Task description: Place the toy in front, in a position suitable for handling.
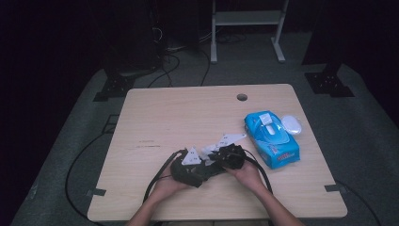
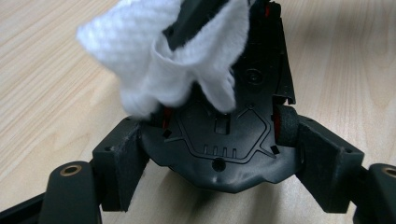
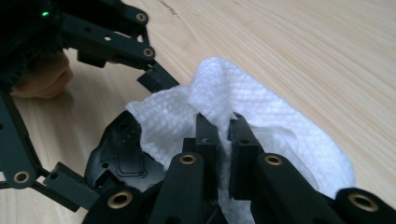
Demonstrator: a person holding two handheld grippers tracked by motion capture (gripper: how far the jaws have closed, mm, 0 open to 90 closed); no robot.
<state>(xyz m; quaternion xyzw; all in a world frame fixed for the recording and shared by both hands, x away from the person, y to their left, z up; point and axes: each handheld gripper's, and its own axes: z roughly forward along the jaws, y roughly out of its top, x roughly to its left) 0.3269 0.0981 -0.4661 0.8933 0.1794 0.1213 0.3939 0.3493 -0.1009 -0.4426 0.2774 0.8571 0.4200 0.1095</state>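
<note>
A black plastic mouse-like body (image 2: 224,154) with red inserts lies underside up between the jaws of my left gripper (image 2: 222,161), which is shut on its two sides. A white textured wipe (image 2: 159,56) drapes over its far end. My right gripper (image 3: 224,140) is shut on that wipe (image 3: 289,140) and presses it against the black body (image 3: 119,156). In the high view both grippers meet at the table's front centre, the left gripper (image 1: 201,169) beside the right gripper (image 1: 220,156), with the wipe (image 1: 209,151) between them.
A blue pack of wipes (image 1: 272,137) lies to the right of the hands, with a white oval object (image 1: 291,125) touching its far side. A cable hole (image 1: 242,97) sits near the wooden table's (image 1: 164,113) far edge. Cables loop off the front edge.
</note>
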